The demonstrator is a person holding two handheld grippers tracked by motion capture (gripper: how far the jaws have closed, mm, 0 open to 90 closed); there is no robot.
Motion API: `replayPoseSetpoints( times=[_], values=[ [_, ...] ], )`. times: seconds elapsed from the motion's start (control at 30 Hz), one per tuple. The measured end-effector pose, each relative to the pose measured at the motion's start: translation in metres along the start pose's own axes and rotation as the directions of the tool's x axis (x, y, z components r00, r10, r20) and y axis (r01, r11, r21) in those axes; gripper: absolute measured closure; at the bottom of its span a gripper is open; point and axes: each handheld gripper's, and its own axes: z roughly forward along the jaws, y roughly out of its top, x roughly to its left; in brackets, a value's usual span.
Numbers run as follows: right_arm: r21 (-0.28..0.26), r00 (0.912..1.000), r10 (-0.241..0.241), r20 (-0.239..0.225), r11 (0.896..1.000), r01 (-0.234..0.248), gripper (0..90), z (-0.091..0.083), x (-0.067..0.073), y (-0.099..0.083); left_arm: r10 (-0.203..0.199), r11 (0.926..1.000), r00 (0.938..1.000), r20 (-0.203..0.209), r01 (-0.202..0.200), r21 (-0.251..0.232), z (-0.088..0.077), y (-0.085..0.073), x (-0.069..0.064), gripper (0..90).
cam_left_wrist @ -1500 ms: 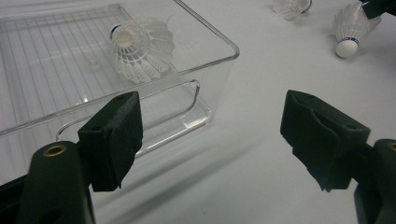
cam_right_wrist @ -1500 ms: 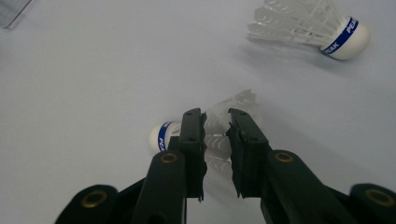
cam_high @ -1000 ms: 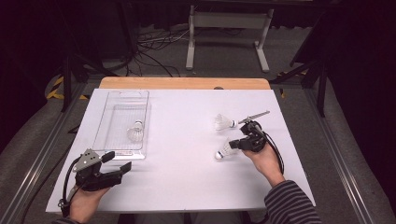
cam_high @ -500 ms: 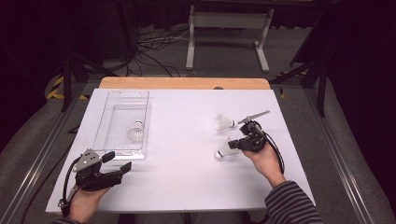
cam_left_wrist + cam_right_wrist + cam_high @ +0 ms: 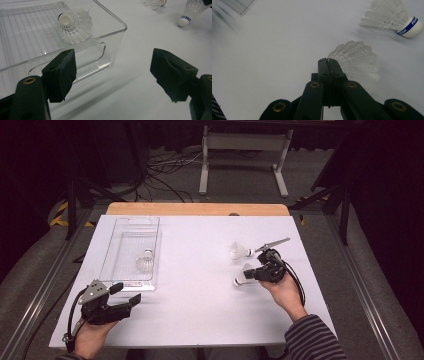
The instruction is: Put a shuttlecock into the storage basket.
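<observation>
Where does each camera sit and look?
High view: above the person's side, looking down at the table; left claw and right claw show.
Left gripper view: on the left claw, facing the clear tray between its open jaws.
Right gripper view: on the right claw, facing a blurred shuttlecock past its shut jaws.
Shared: high and left gripper views show the tray's shuttlecock.

Three shuttlecocks [image 5: 145, 262] [image 5: 240, 251] [image 5: 244, 276] — one centre-left, two centre-right. One clear tray [image 5: 131, 222], left of centre. Two grippers [image 5: 127, 293] [image 5: 256, 274] — lower left, and right beside the shuttlecocks. More items possibly hidden.
</observation>
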Motion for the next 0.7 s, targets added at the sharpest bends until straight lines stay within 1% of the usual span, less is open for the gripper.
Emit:
replayPoseSetpoints(
  times=[0.43, 0.7],
  values=[
    [-0.011, 0.9991, -0.035, -0.022, 0.999, 0.035, 90.0, -0.002, 0.011, 0.003, -0.005, 1.0, 1.0, 0.006, 0.005, 0.001, 0.001, 0.0, 0.0, 22.1],
    [-0.016, 0.9982, -0.043, -0.041, 0.999, 0.042, 90.0, -0.003, 0.016, 0.004, -0.005, 1.0, 1.0, 0.006, 0.005, 0.002, 0.001, 0.0, 0.0, 22.1]
  ],
)
